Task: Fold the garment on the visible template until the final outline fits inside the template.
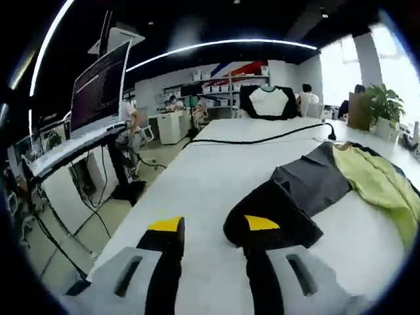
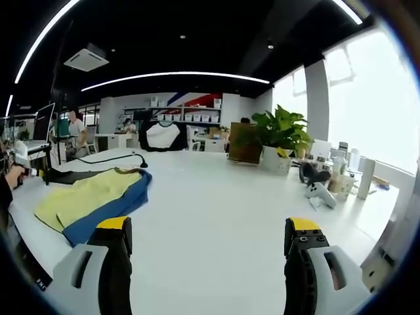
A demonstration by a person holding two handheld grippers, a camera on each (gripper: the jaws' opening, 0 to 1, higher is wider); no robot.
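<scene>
Garment (image 1: 341, 180) lies rumpled on the white table (image 1: 210, 177); dark grey and black cloth with a yellow-green panel; from the right gripper view the same garment (image 2: 92, 200) shows yellow-green over a blue edge. No template outline can be made out on the table in either view; cannot tell where it lies relative to the garment.

Left gripper (image 1: 213, 226) low over the table, jaws apart, nothing between them; its right jaw tip sits at or over the garment's black end, contact not clear. Right gripper (image 2: 209, 236) on the far side of the garment from the left one, jaws spread wide and empty, over bare table, well apart from the cloth.

Beyond the garment: a black cable (image 1: 262, 139) across the table, a black-and-white shirt (image 1: 268, 102) on display further off, a potted plant (image 2: 279, 134) and a white controller (image 2: 319, 193) toward the window side. A monitor (image 1: 98, 88) stands off the table's edge, past the left gripper.

Judgement: folding not begun; the step in hand is reaching for a first hold. To do it well: flatten the garment before any fold; take the black end by its edge, one layer only, jaws closing on cloth and not scraping the table; bring the right gripper in to the opposite edge so both ends lift together; keep the whole garment on the table and clear of the cable; locate the template first, then fold toward it.
</scene>
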